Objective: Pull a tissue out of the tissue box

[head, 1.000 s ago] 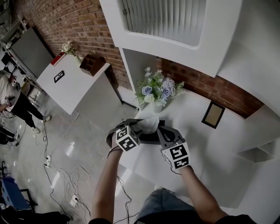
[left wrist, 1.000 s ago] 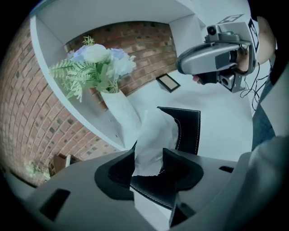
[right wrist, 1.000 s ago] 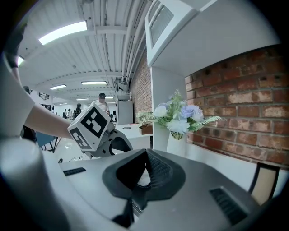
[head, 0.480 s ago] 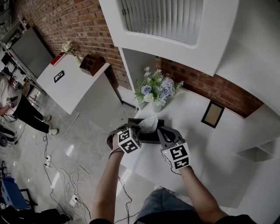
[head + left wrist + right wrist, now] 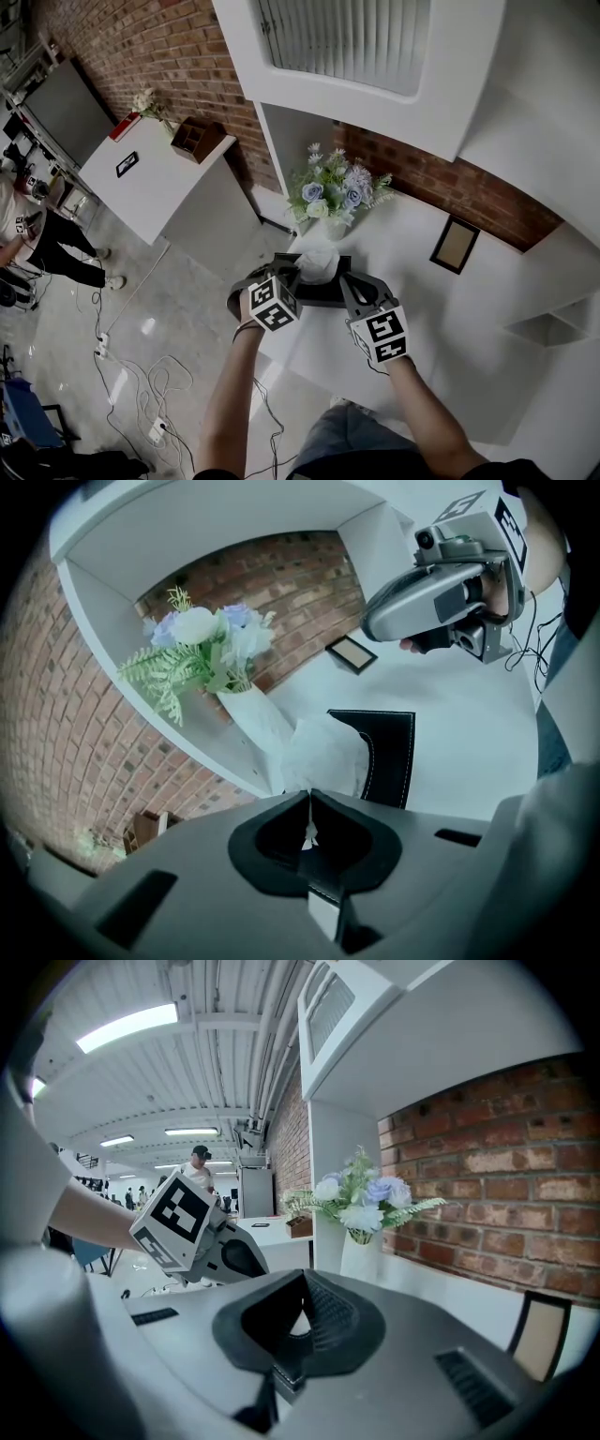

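left gripper (image 5: 308,795) angled downward, jaws pinched together; right gripper (image 5: 302,1277) nearly level, jaws together too.

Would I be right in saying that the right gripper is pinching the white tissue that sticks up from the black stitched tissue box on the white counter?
No: the left gripper is pinching the white tissue that sticks up from the black stitched tissue box on the white counter. The left gripper view shows its jaws shut on the tissue's tip.
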